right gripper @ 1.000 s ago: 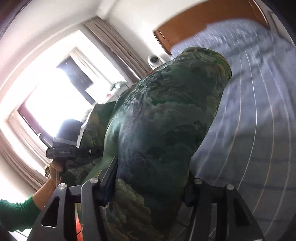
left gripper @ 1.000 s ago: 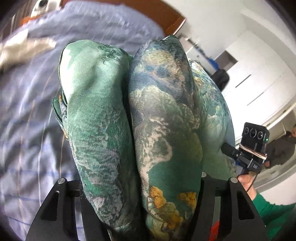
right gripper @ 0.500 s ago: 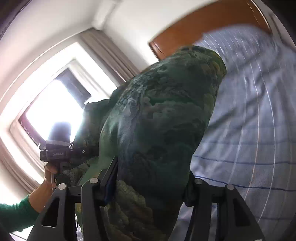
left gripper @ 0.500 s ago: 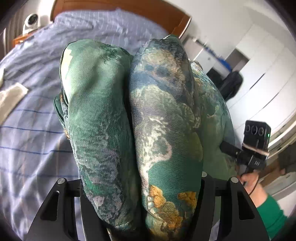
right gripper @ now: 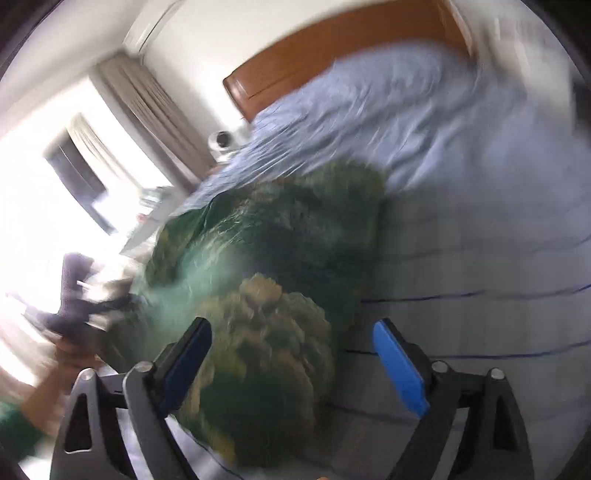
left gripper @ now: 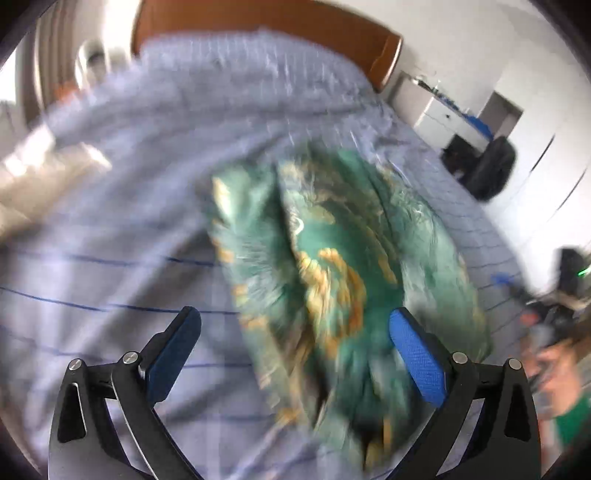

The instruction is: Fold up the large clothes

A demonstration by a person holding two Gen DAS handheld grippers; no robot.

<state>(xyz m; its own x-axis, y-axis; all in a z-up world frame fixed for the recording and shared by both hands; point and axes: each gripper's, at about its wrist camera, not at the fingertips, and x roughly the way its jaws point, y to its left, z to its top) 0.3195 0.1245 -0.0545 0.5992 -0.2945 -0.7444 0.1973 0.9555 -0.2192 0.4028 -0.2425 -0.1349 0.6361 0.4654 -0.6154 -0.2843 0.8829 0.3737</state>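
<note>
Both grippers (left gripper: 295, 325) (right gripper: 291, 332) opening wide, unpressed green garment (left gripper: 332, 266) between, lengthwise toward headboard (left gripper: 266, 29).

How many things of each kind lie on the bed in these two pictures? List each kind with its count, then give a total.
Green patterned garment: 1
Beige cloth, blurred, at the bed's left edge: 1
Total on the blue striped bedsheet: 2

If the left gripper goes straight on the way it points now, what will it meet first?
Most likely the green patterned garment: it lies just ahead of the left gripper, whose jaws are opening and no longer press it. The striped bed sheet lies beneath. The blur leaves depth uncertain.
</note>
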